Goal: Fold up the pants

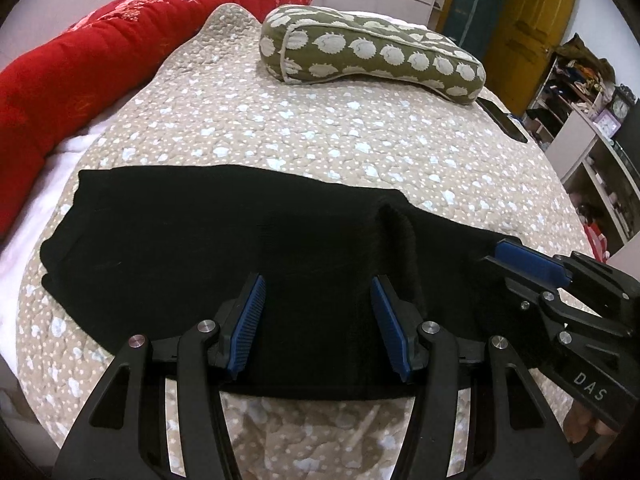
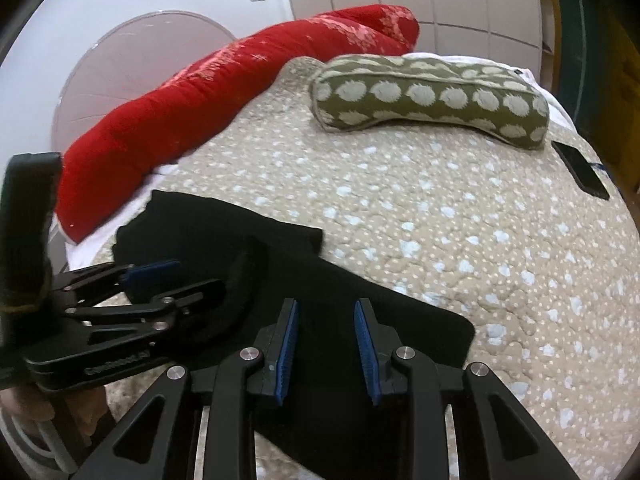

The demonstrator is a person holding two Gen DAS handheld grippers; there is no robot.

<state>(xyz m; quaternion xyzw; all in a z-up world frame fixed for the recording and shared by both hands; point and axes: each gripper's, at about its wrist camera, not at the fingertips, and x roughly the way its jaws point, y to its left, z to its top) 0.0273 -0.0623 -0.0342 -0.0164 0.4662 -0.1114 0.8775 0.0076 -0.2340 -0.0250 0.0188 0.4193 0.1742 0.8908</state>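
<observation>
While black pants [image 1: 192, 240] lie flat on bed [image 1: 320, 128], long axis crosswise under both tools, left tool [image 1: 318, 316] is held half open and empty over middle, right tool [image 2: 326, 344] narrower, empty, nearer right end.

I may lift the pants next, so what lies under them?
The black pants lie on the spotted beige quilt, which shows all around them. Whatever sits directly beneath the fabric is covered.
</observation>
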